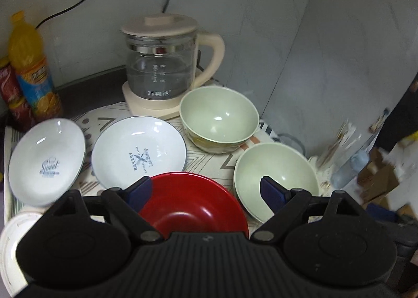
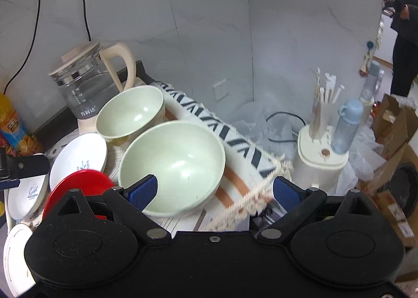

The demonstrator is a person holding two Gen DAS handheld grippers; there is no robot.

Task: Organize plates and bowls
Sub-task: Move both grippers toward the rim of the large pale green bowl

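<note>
The left gripper (image 1: 206, 190) hangs over the red plate (image 1: 193, 201) with its blue pads (image 1: 139, 190) spread wide and nothing between them; the right gripper (image 2: 215, 193) is likewise spread apart and empty, its left pad just at the rim of the near green bowl (image 2: 172, 162). Taking the glass kettle (image 1: 162, 73) as the mark: the far green bowl (image 1: 219, 120) sits just in front of it to the right; the near green bowl (image 1: 274, 177) lies further forward and right again; the "Bakery" white plate (image 1: 138, 151) lies in front of the kettle, with the "Sweet" white plate (image 1: 47, 162) to its left; the red plate is nearest the camera, in front of the "Bakery" plate. All rest on a patterned cloth (image 2: 235, 141). An orange drink bottle (image 1: 31, 68) stands well left of the kettle; a blue bottle (image 2: 347, 128) stands far to its right.
</note>
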